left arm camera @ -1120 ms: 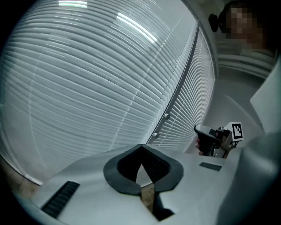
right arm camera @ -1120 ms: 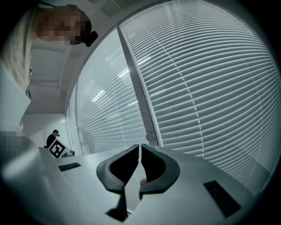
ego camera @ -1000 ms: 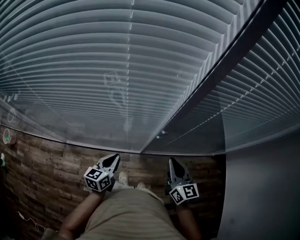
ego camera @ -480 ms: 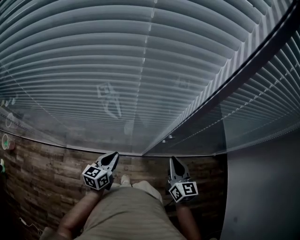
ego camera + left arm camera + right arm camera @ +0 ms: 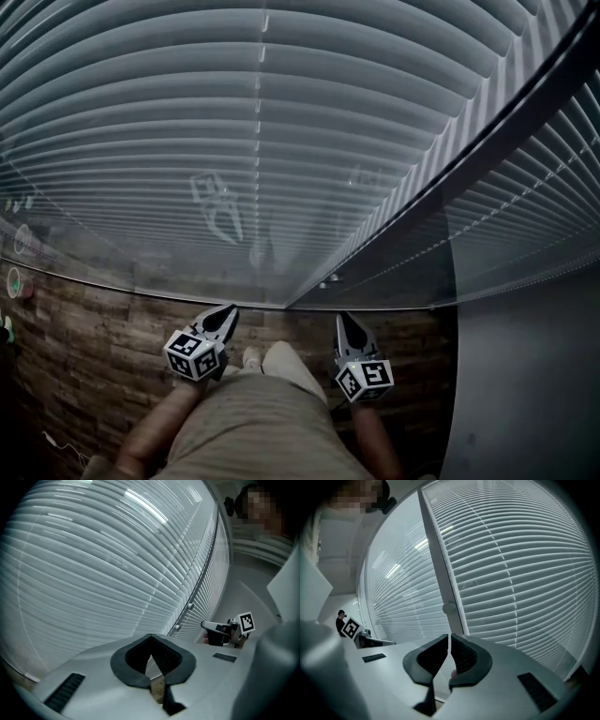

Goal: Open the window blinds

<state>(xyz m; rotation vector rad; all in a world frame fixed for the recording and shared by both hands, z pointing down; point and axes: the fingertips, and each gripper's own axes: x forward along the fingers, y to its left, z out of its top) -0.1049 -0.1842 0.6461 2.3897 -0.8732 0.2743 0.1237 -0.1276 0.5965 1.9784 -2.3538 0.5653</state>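
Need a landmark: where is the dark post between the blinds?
Head view: the post runs diagonally from upper right to lower centre, between the left blind and right blind.

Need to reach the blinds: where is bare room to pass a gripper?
Free: floor left of the left gripper; the strip from it and the right gripper to the blinds. Crowded: between them, the person's legs.

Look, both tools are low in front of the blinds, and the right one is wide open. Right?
No. The right tool is shut, not wide open; the right gripper view shows its jaws together. It and the left tool do sit low before the blinds.
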